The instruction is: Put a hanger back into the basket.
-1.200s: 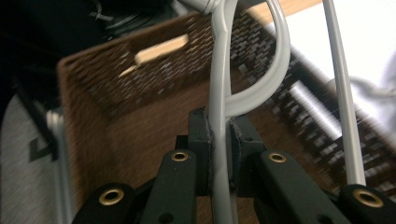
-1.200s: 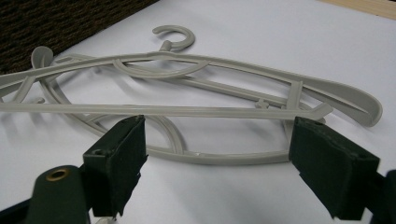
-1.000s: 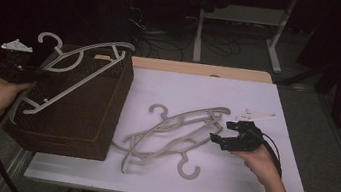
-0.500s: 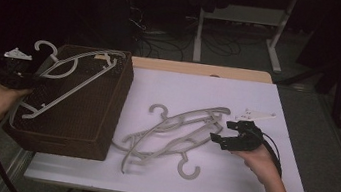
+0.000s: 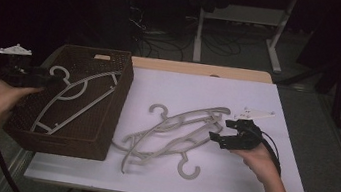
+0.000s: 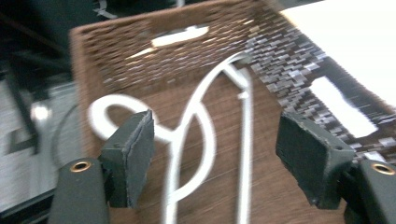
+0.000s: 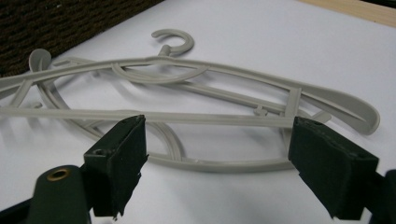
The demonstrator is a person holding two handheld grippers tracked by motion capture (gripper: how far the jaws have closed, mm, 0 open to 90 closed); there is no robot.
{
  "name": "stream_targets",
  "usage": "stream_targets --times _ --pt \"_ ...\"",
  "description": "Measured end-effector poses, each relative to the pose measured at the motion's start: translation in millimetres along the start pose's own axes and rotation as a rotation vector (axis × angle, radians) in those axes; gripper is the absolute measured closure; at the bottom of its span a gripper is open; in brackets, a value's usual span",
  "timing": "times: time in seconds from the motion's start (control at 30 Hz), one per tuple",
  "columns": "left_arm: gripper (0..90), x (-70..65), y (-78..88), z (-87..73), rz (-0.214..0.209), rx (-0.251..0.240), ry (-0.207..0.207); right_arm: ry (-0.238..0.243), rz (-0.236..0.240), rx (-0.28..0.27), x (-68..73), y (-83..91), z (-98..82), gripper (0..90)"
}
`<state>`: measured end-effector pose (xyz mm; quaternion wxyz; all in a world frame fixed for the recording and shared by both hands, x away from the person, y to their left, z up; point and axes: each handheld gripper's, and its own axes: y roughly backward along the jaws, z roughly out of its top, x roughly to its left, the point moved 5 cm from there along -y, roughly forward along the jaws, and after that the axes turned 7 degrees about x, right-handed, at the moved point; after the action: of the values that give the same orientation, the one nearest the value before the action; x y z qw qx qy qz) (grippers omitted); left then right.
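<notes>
A pale wooden strip point(image 5: 202, 69) edges the white table point(image 5: 276, 121); cables point(image 5: 165, 45) cross the dark floor.

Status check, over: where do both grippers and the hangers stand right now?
Left gripper jaws just opened, white hanger lying in the basket. Right gripper open beside the grey hangers piled on the table. Nothing in the way.

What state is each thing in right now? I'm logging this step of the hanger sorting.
White hanger: lying flat inside the basket, released.
Wicker basket: upright, on the table's left edge.
Grey hangers: tangled pile on the table, not gripped.
Left gripper: jaws just opened, nothing pinched.
Right gripper: open, beside the pile.
</notes>
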<state>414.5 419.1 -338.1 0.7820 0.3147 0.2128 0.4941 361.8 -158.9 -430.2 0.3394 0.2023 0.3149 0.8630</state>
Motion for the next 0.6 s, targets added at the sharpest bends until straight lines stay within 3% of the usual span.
stream_targets --times 0.17,0.2,0.23,0.6 --pt "24.0 -34.5 -3.1 14.9 -0.106 -0.031 -0.035 0.002 0.001 -0.007 -1.7 -0.7 5.1 18.8" --pt "23.8 -50.3 -5.1 20.7 -0.153 -0.052 -0.047 0.004 0.0 -0.006 -1.8 -1.0 5.7 18.8" --pt "23.7 -50.3 -5.1 20.7 -0.153 -0.052 -0.047 0.004 0.0 -0.006 -1.8 -1.0 5.7 18.8" --pt "22.9 -141.0 -22.4 47.4 -0.329 -0.103 -0.138 0.014 0.007 -0.007 0.8 1.3 2.6 18.7"
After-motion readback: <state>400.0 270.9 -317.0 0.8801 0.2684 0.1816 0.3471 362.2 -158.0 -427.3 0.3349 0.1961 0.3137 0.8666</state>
